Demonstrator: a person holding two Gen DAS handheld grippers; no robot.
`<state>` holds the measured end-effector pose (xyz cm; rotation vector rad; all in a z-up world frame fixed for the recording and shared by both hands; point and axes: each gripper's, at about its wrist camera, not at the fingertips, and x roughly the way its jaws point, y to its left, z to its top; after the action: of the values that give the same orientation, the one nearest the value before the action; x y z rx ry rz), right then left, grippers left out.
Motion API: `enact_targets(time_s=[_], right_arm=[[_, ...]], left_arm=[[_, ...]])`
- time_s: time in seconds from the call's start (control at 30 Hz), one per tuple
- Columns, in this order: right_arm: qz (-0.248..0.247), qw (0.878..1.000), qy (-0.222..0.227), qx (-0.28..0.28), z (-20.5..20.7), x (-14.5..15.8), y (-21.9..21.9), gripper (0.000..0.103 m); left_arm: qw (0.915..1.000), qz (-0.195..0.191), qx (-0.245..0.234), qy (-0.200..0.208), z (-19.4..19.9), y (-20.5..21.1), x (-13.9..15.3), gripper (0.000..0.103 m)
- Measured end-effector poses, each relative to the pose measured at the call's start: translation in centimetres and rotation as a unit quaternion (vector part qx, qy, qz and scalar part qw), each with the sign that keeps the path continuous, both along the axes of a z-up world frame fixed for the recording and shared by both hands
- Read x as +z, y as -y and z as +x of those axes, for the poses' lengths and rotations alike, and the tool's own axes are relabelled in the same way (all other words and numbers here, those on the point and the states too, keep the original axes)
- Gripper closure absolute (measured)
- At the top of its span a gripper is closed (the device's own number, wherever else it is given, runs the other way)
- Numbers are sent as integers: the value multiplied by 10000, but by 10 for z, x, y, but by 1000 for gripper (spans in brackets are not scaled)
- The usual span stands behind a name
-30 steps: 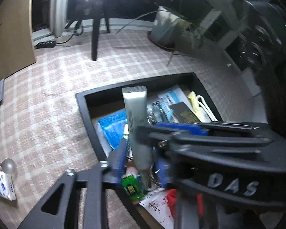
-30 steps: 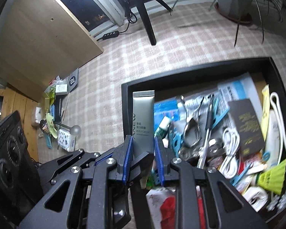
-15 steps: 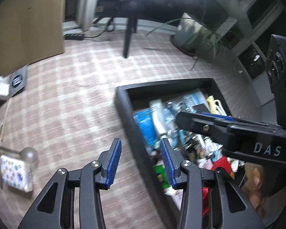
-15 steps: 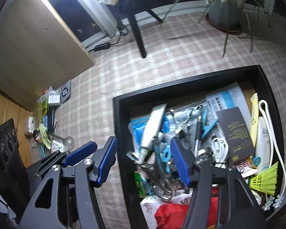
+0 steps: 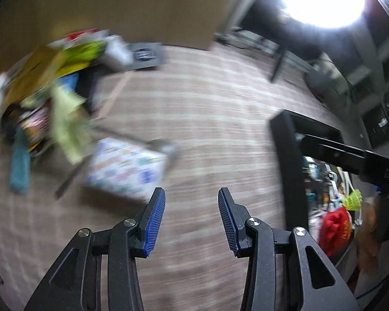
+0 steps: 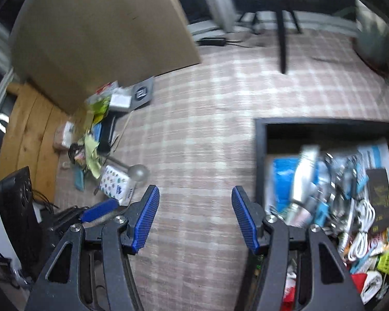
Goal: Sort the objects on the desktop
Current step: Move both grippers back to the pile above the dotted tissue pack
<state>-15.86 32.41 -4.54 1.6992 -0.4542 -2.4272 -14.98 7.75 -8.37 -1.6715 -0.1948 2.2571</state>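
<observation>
My left gripper [image 5: 192,194] is open with nothing between its blue pads and hangs over the checked cloth, just right of a patterned tissue pack [image 5: 124,171]. My right gripper [image 6: 195,193] is also open and holds nothing; it hovers over the cloth by the left wall of the black tray [image 6: 260,155]. A silver tube [image 6: 304,176] lies tilted on the clutter inside that tray. A blurred heap of loose items [image 5: 51,83] lies at the left, also seen in the right wrist view as a heap [image 6: 96,129].
A metal ball on a rod [image 6: 140,172] lies beside the tissue pack [image 6: 116,184]. A brown board [image 6: 103,31] stands behind the heap. A black speaker [image 6: 18,207] stands at the lower left. Checked cloth [image 6: 207,119] stretches between heap and tray.
The right gripper opened and let go of the silver tube, which now lies in the tray. Both grippers swung left from the tray over the cloth, the left one nearing the tissue pack.
</observation>
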Motion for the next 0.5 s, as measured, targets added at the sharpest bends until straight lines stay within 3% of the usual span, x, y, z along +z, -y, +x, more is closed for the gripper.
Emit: enact_targets(time_s=[0.17, 0.5], right_arm=[[124, 9987, 30, 500, -11, -4, 40, 46], [119, 9921, 151, 1244, -39, -21, 109, 46]], left_arm=[[9981, -114, 590, 113, -2, 63, -11, 63], [9916, -383, 1234, 60, -25, 149, -10, 63]])
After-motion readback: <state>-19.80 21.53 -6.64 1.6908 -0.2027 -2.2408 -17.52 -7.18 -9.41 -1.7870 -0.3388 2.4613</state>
